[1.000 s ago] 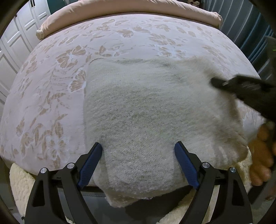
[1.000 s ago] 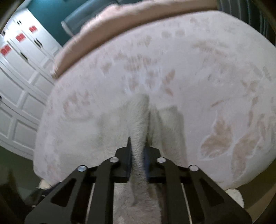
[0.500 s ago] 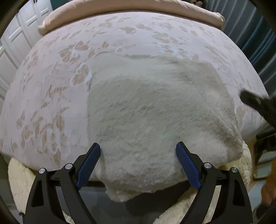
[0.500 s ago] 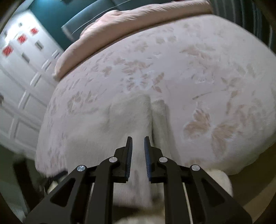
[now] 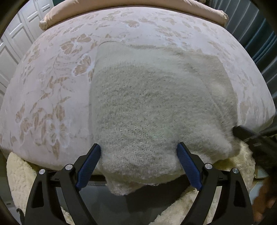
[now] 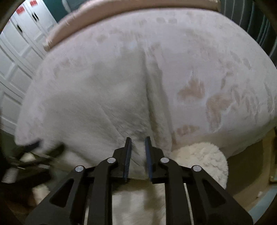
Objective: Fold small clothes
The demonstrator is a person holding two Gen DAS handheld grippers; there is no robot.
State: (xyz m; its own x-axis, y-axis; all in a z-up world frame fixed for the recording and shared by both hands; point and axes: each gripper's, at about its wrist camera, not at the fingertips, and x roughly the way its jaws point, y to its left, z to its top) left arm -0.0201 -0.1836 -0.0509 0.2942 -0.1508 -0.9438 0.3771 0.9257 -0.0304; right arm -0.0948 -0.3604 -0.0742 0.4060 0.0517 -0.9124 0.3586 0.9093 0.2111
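Observation:
A cream knitted sweater [image 5: 152, 103] lies folded on the bed, its near hem hanging over the edge. My left gripper [image 5: 138, 145] stands wide open over that hem, its blue pads either side of the knit without pressing it. My right gripper [image 6: 138, 138] hovers at the sweater's [image 6: 95, 103] near right corner. Its jaws are opening and nothing is pinched between them. A raised fold runs away from it along the sweater's right side. In the left wrist view the right gripper [image 5: 251, 136] shows as a dark blur at that corner.
The bed has a pale floral cover [image 5: 52, 86] and a pink bolster [image 5: 121, 7] at the far end. A fluffy cream rug [image 6: 204, 155] lies below the near edge. White cupboard doors [image 5: 17, 43] stand to the left. A blurred hand [image 5: 264, 195] is at lower right.
My right gripper let go of the sweater fold, its jaws parted, and it drew back toward the bed's near edge. The left gripper stayed put, open.

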